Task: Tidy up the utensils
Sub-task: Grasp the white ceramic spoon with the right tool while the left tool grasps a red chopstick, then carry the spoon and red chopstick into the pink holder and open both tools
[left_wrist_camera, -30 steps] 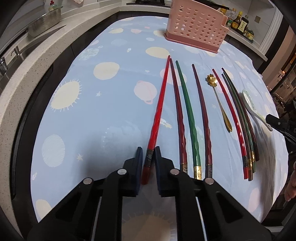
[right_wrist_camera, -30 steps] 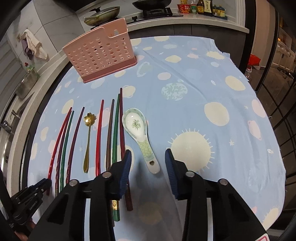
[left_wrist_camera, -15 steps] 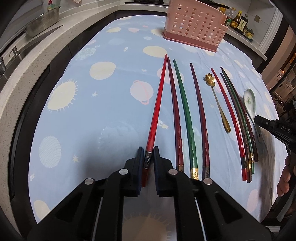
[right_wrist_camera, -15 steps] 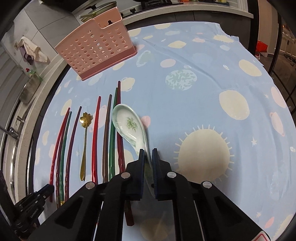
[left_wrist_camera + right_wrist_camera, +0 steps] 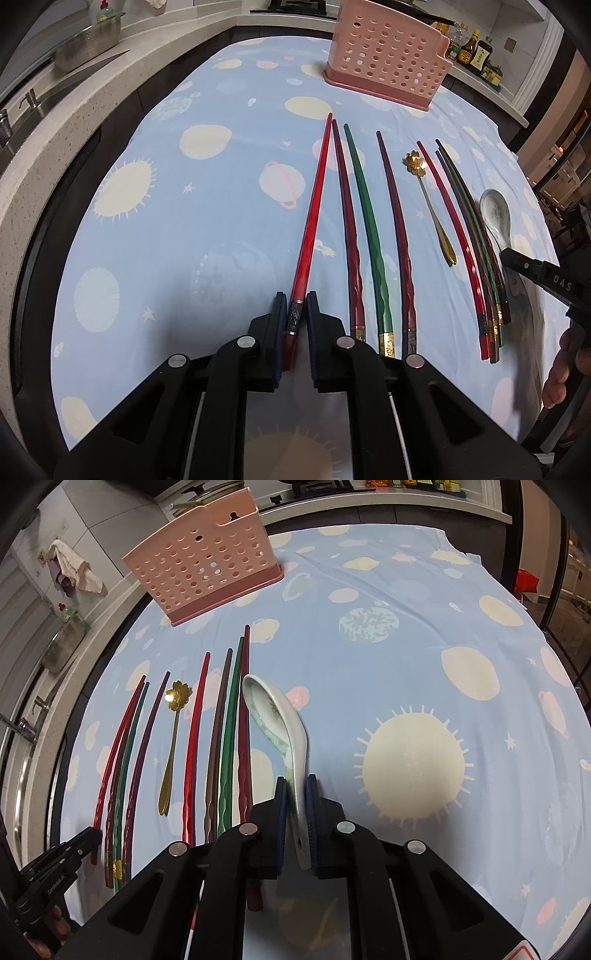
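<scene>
- Left tongs (image 5: 296,314): clamped on the butt end of the red chopstick (image 5: 314,214), which runs off toward 12 o'clock, tip near the rack.
- Right tongs (image 5: 295,801): clamped on the handle of the china spoon (image 5: 277,716); bowl at 11 o'clock, tilted on edge, seemingly off the cloth.
- Loose stock on the bench (image 5: 406,646): three chopsticks (image 5: 369,229) at 3 o'clock of the red one, then a gold spoon (image 5: 432,206), then a bundle of four (image 5: 469,236).
- Rack (image 5: 388,62): pink, perforated, upright at the far edge, 12 to 1 o'clock of the row.
- Step, as judged: both picks made; carry not yet begun.
- Next move calls for: lifting clear of neighbours, swinging each piece upright, lowering it into the rack's open top.
</scene>
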`<state>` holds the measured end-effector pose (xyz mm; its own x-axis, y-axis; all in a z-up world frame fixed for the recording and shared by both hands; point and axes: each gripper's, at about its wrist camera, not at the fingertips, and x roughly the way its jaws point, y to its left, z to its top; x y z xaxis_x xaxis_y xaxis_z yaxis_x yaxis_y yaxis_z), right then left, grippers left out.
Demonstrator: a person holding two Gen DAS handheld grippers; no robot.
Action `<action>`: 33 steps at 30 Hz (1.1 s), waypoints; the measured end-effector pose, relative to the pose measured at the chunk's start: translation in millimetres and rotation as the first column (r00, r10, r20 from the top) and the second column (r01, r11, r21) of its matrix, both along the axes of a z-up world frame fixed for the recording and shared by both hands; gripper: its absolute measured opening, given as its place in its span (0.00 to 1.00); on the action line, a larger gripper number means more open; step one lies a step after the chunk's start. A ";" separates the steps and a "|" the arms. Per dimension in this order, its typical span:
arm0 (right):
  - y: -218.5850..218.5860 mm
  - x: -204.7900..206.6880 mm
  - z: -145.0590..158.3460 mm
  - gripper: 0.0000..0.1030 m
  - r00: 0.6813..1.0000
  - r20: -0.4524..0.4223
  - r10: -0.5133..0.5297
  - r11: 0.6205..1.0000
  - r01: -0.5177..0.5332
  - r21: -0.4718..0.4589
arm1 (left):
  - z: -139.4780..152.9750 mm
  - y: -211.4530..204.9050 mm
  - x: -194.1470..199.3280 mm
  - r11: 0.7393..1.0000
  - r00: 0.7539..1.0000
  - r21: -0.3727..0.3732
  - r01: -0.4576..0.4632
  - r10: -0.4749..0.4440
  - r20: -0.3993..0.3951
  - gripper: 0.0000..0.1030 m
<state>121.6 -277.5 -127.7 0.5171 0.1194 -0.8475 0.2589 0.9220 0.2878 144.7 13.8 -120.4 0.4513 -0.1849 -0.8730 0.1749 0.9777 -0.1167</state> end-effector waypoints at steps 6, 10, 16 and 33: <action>-0.5 -15.1 16.2 0.08 1.000 0.028 -0.012 1.000 0.013 -0.016 | 6.3 5.5 -7.6 0.999 1.000 -0.044 0.008 -0.008 0.002 0.07; -4.5 -26.5 34.7 0.08 0.998 0.057 -0.028 0.999 0.029 -0.015 | 21.2 8.8 -15.3 0.999 1.000 -0.052 0.003 -0.001 0.029 0.07; -6.3 -37.2 70.8 0.07 0.991 0.128 -0.034 0.999 0.039 -0.036 | 57.7 13.7 -19.7 0.998 0.996 -0.064 -0.006 0.011 0.090 0.06; -16.9 23.6 154.9 0.06 0.949 0.314 0.000 0.999 0.017 -0.050 | 208.4 -0.4 51.6 0.992 0.915 -0.121 0.024 0.027 0.403 0.06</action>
<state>145.2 -294.4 27.2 0.7586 0.0744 -0.6473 0.1713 0.9357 0.3083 196.3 13.4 88.0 0.7606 -0.2767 -0.5873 0.2309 0.9608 -0.1537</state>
